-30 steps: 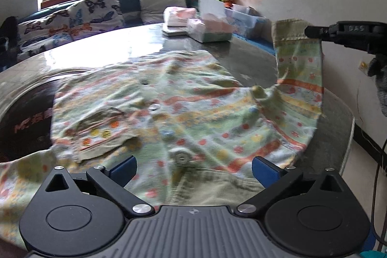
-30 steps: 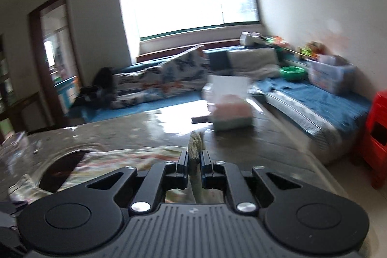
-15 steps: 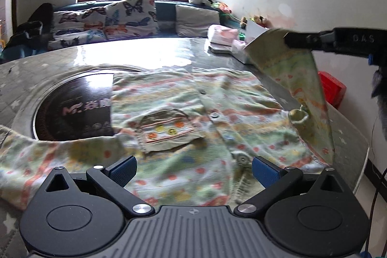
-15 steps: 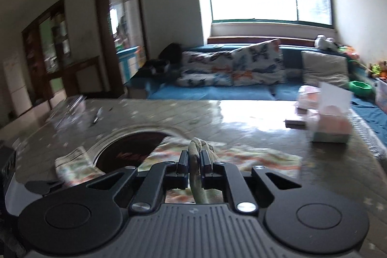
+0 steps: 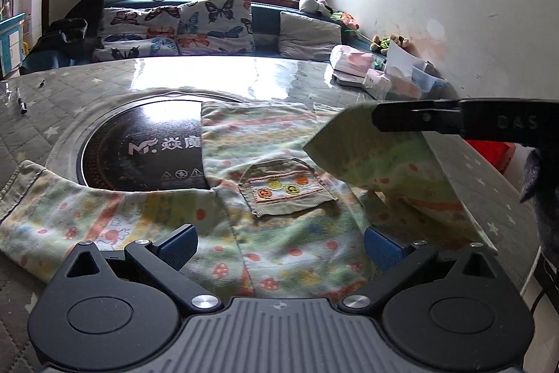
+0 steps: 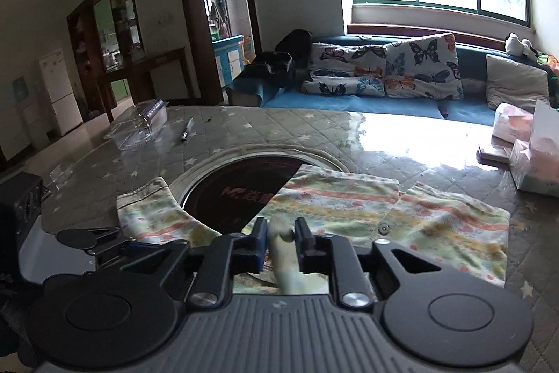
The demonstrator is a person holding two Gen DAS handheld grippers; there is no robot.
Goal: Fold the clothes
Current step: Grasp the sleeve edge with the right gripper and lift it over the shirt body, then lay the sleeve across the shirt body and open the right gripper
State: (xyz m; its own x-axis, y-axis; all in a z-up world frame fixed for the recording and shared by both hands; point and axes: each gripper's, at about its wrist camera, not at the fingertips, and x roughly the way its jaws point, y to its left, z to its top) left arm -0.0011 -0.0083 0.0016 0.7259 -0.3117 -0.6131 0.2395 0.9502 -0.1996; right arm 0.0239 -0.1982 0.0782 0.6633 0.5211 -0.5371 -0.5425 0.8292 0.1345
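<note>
A small patterned shirt (image 5: 279, 191) with a chest pocket (image 5: 284, 186) lies spread on the table, partly over a black round hob (image 5: 146, 149). My left gripper (image 5: 279, 243) is open and empty, low over the shirt's near edge. My right gripper (image 6: 281, 233) is shut on the shirt's right sleeve (image 5: 353, 142) and holds it lifted over the shirt body; its black fingers (image 5: 412, 119) reach in from the right in the left wrist view. The left sleeve (image 5: 70, 215) lies flat. The shirt also shows in the right wrist view (image 6: 401, 212).
Tissue boxes and packs (image 5: 377, 72) stand at the table's far right. A pen (image 5: 22, 103) lies at the far left, beside a clear plastic box (image 6: 139, 124). A sofa with butterfly cushions (image 5: 195, 27) is behind. The table edge (image 5: 506, 198) runs along the right.
My right gripper has carried the right sleeve up and leftward, over the shirt body. Both cameras have swung left, showing more of the hob and the left sleeve.
</note>
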